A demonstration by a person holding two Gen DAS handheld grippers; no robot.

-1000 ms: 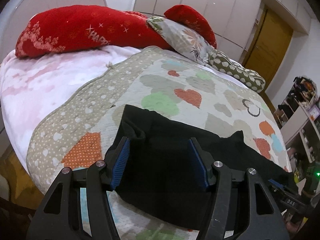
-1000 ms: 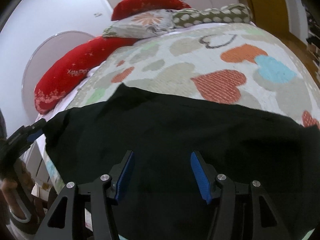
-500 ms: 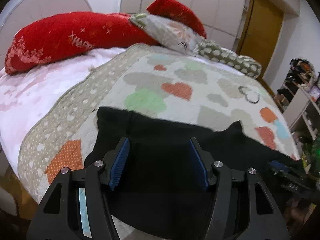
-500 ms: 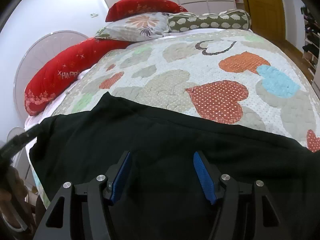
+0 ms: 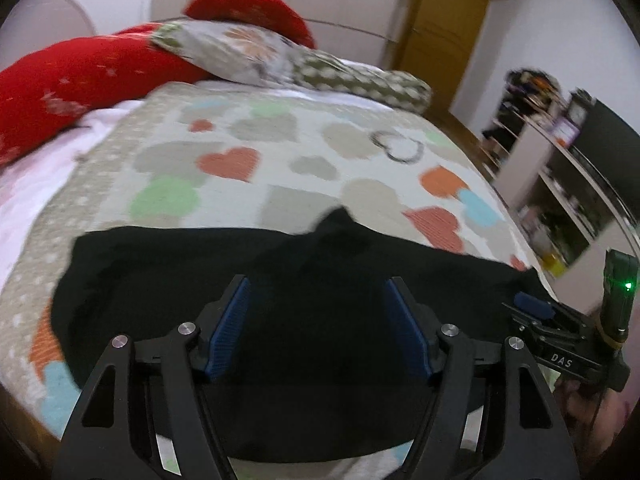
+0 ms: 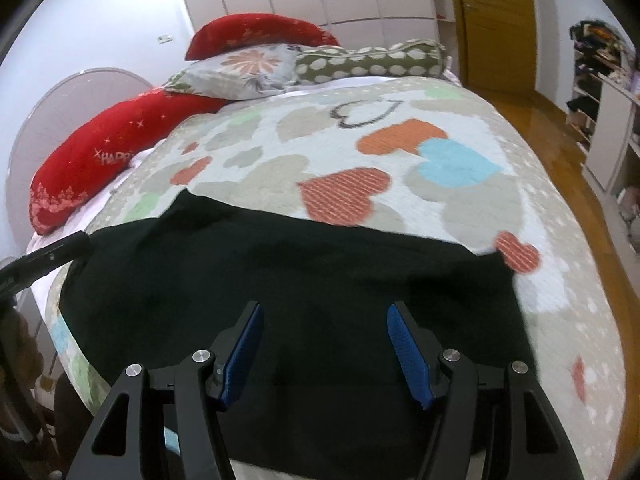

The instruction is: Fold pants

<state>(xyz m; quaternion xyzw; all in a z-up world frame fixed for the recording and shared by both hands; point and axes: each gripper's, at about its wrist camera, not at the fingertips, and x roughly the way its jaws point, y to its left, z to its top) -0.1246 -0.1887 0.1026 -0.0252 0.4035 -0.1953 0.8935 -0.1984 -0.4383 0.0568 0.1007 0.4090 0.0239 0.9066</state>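
Left gripper [image 5: 316, 320] has just widened, released above the black fabric pants [image 5: 280, 280]; right gripper [image 6: 324, 348] likewise released. Regrasp pending.

light: soft indoor, even | blur: left view smeared | edges: fisheye-bent, dark corners

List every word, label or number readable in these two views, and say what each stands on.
"DAS": white letters on the black right gripper body.
"HAPP", cut off: pale print on the long red velvet pillow.
Items on the white shelves: too blurred to read.
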